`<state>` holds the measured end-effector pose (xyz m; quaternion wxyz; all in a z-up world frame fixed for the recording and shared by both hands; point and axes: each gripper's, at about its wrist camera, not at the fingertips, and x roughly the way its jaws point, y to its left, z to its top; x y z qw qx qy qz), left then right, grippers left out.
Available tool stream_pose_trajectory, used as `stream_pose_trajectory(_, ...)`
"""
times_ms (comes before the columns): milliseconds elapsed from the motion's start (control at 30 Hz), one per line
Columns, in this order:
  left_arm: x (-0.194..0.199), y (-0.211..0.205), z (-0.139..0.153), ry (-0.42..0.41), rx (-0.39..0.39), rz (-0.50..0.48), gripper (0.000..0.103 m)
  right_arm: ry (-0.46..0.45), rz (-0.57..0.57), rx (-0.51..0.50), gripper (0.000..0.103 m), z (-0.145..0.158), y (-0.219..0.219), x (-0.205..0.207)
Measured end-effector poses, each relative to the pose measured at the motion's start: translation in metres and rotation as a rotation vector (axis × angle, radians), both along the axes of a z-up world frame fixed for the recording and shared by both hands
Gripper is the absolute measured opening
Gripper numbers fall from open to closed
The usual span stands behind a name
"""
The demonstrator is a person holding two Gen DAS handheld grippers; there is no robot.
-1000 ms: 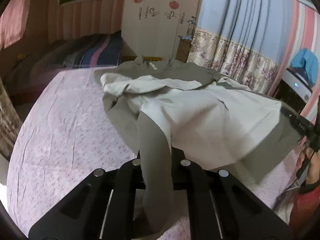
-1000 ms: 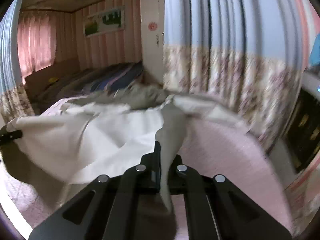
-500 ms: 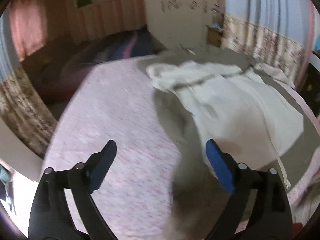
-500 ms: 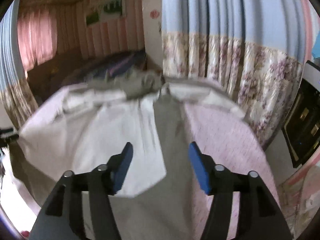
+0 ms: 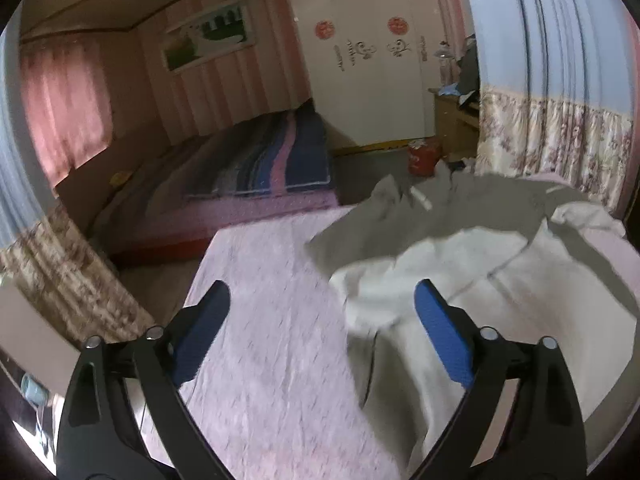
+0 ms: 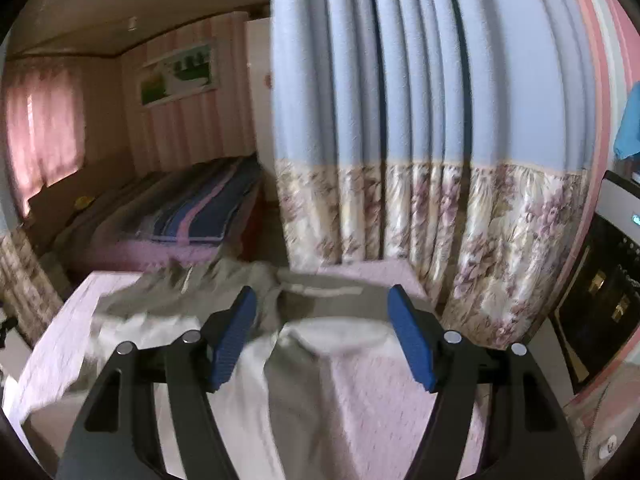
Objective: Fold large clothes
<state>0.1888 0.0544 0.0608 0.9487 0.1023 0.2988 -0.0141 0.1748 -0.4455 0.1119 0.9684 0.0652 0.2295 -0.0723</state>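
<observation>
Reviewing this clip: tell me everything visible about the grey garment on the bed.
The grey garment is large, of thin woven-looking cloth, darker grey-olive outside with a pale off-white inner face turned up. It lies loose and rumpled, partly folded over itself, on the pink bedspread, reaching its far edge by the floral curtain. Neither gripper touches it.

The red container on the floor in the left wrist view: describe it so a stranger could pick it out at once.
Start at the tall white wardrobe with two round red stickers on its doors. At its foot, beside the small wooden cabinet, a squat red container stands on the floor, just beyond the far edge of the crumpled grey and white garment. It is the only bright red thing down there.
</observation>
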Motion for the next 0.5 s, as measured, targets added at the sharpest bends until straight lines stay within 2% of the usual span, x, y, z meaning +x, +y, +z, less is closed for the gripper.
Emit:
stream_pose_trajectory(100,0.041,-0.014,0.011,0.038,-0.018,-0.016,0.100,0.007,-0.022,-0.012,0.069,0.020,-0.005,0.033)
stream_pose_trajectory(200,0.077,-0.022,0.011,0.051,-0.031,0.001,0.100,0.021,-0.096,-0.044,0.080,0.018,-0.008,0.059)
stream_pose_trajectory(333,0.112,-0.017,-0.013,0.086,-0.155,0.061,0.100,0.096,-0.111,0.043,0.081,-0.037,-0.016,0.084)
stream_pose_trajectory(500,0.136,-0.026,-0.053,0.125,-0.164,0.120,0.100,0.229,-0.171,0.197,0.081,-0.128,-0.037,0.106)
